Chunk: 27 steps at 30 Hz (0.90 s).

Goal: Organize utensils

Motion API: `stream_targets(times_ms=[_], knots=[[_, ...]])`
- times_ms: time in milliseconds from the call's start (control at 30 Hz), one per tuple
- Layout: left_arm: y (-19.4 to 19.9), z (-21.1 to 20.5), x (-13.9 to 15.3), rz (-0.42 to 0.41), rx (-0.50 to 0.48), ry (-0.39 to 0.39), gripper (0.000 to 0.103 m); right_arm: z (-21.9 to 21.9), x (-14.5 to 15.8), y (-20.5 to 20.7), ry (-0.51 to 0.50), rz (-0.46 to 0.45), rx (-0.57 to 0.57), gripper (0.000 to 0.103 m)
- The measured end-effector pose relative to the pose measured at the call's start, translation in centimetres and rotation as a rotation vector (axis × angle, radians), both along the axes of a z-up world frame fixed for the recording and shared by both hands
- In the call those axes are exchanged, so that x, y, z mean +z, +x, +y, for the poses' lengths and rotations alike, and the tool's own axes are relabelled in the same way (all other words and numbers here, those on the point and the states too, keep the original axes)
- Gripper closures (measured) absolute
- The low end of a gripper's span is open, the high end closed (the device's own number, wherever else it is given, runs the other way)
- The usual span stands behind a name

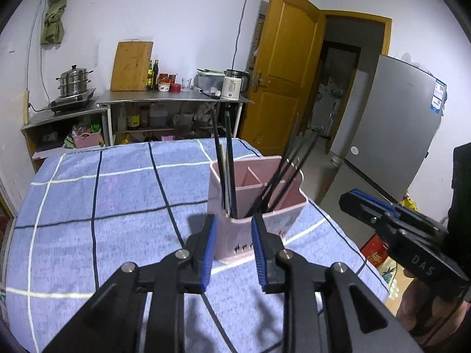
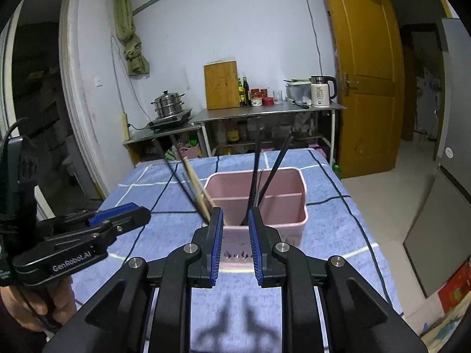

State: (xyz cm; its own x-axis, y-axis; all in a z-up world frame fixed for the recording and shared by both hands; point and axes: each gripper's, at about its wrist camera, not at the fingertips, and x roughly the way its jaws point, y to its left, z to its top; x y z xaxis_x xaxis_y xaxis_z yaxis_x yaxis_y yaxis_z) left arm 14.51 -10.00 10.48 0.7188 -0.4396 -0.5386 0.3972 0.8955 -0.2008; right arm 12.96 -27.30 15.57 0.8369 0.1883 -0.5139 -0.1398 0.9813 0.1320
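A pink utensil holder [image 1: 265, 203] with inner dividers stands on the blue checked tablecloth [image 1: 117, 206]. Several black chopsticks [image 1: 228, 161] lean out of it, in two bunches. In the right wrist view the holder [image 2: 282, 206] also holds light wooden chopsticks [image 2: 195, 185] at its left end. My left gripper [image 1: 232, 220] is open and empty, just in front of the holder. My right gripper [image 2: 234, 214] is open and empty, also just before the holder. Each gripper shows in the other's view, the right one [image 1: 368, 203] at the table's right, the left one [image 2: 123, 214] at the left.
Behind the table stands a steel counter [image 1: 176, 97] with a cutting board [image 1: 132, 66], bottles, jars and a kettle [image 1: 234, 85]. A steamer pot [image 1: 73, 83] sits on a hob at left. An open wooden door [image 1: 282, 67] and a fridge [image 1: 394, 126] are at right.
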Motion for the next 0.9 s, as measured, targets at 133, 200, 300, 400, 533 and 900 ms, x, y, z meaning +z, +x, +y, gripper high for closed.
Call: stream_targets(times_ms=[133,200,300,400,533,900], knots=[[-1.7,0.2,-1.1,0.001,-0.001,0.020,0.071,0.6,-0.7,-1.9,-0.009,-0.006,0.008,0.084],[-2.6,0.3,-1.6,-0.004,-0.003,0.025,0.071,0.9,-1.1,-2.7,-0.016,-0.007,0.007,0.084],[-3.8,0.8,-2.3,-0.017,0.002,0.023,0.067,0.9,-1.6,-3.6,-0.014,-0.008,-0.001,0.084],[-5.2,1.2,-2.8,-0.035,0.003,0.018,0.062,1.2,-2.2,-4.6,-0.022,-0.015,-0.007,0.084],[-6.9,1.5,-3.6,-0.055,0.001,0.020,0.060,1.3,-3.3,-5.7,-0.028,-0.017,-0.005,0.084],[-9.4,1.6,-4.8,-0.103,-0.014,0.021,0.052,2.2,-5.3,-8.3,-0.042,-0.032,-0.013,0.084]])
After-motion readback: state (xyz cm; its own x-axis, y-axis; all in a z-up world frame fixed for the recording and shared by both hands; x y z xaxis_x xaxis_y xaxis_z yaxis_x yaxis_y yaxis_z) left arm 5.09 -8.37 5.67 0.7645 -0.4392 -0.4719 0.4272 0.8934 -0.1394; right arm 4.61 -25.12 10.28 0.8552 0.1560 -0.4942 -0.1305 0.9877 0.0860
